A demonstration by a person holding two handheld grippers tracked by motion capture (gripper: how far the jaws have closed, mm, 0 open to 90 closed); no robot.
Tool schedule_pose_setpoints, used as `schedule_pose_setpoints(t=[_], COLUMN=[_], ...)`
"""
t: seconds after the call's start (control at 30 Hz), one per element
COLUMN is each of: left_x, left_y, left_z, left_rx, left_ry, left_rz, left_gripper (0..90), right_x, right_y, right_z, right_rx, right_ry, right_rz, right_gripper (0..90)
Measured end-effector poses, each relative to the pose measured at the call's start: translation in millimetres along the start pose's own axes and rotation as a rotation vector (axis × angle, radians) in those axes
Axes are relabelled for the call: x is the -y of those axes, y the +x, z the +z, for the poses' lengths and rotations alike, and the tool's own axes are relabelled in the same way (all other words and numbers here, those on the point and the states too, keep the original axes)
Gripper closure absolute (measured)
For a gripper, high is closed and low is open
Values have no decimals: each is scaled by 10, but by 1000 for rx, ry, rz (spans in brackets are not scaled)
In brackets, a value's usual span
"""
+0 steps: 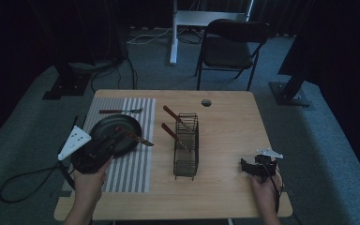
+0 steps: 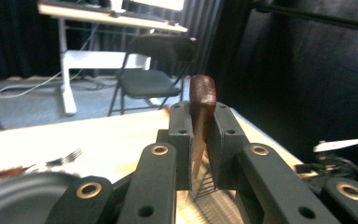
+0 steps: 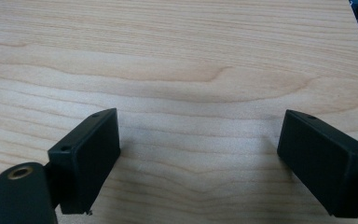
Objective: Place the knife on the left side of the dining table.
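My left gripper [image 1: 108,142] hovers over a dark plate [image 1: 122,123] and is shut on a brown-handled knife [image 1: 137,138] that sticks out to the right toward a wire rack [image 1: 186,161]. In the left gripper view the knife [image 2: 202,100] stands clamped between the jaws of that gripper [image 2: 201,140], handle end away from me. Two more brown-handled utensils [image 1: 174,132] lean in the rack. My right gripper [image 1: 247,168] rests low near the table's front right, open; in its own view the gripper [image 3: 198,156] has bare wood between its jaws.
A striped placemat [image 1: 133,164] lies under the plate, and a fork [image 1: 122,111] lies across its far end. The wooden table [image 1: 229,126] has a round hole [image 1: 206,102] near its far edge. A black folding chair [image 1: 229,47] stands behind the table.
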State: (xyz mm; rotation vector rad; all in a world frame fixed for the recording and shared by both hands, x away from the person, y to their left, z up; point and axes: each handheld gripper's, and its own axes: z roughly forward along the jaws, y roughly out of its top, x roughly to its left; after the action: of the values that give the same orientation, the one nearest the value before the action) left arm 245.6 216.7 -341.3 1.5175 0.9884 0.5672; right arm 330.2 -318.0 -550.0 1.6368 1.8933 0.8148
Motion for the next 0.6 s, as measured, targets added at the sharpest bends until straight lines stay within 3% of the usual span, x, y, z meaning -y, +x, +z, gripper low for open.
schedule_pose_setpoints(t=[0.23,0.6], left_x=[271,602], left_y=[249,402], left_z=[5,-59], left_rx=[-66,-128], left_ry=[35,60], left_rz=[-60,-120], left_gripper=[820,820], right_x=[0,-1], right_y=[0,2], right_z=[-1,-1], right_rx=[0,0], right_ry=[1,1], right_rz=[0,2], right_gripper=[120,120])
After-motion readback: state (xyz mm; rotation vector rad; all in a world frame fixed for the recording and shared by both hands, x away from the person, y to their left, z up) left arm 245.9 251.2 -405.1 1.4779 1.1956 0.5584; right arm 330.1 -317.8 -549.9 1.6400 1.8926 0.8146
